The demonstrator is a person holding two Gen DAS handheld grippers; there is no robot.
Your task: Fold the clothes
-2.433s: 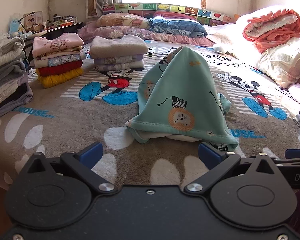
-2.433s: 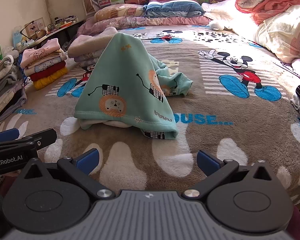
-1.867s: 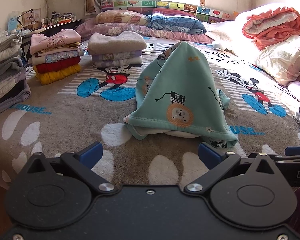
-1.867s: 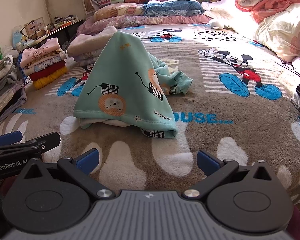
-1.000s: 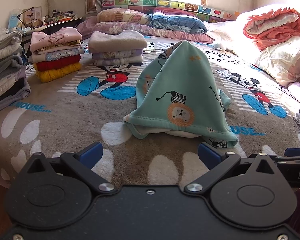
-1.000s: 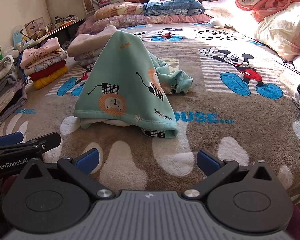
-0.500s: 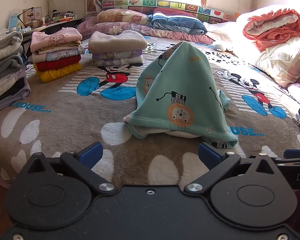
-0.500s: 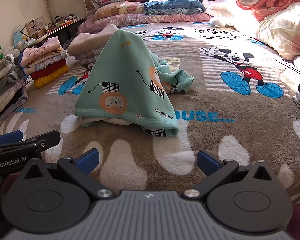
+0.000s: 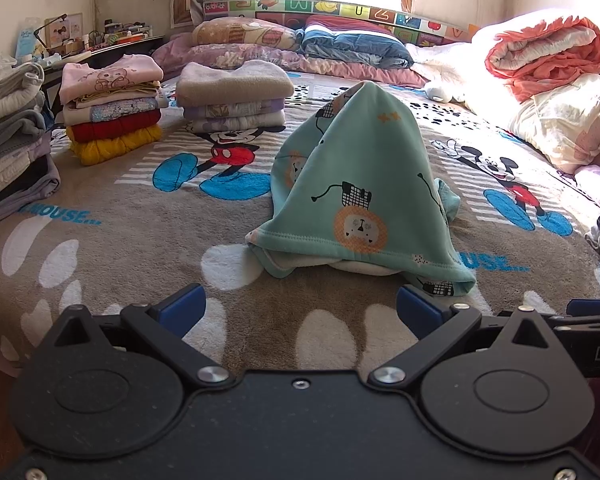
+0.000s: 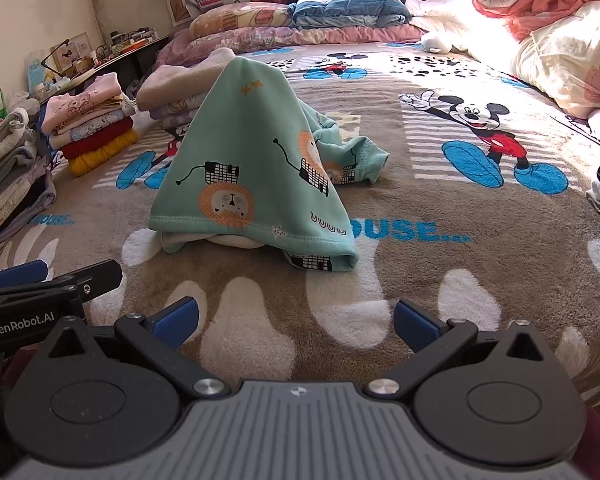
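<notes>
Lying peaked and unfolded on the bed (image 9: 132,240), the soft green garment (image 9: 364,184) suits a hem grip; both grippers' fingers (image 9: 180,308) stand apart, empty.

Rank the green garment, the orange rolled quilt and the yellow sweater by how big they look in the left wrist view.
1. Green garment, clearly largest, though it also lies nearest the camera.
2. Orange rolled quilt.
3. Yellow sweater, smallest; only its folded edge shows at the bottom of its stack, so true size stays unsure.
</notes>
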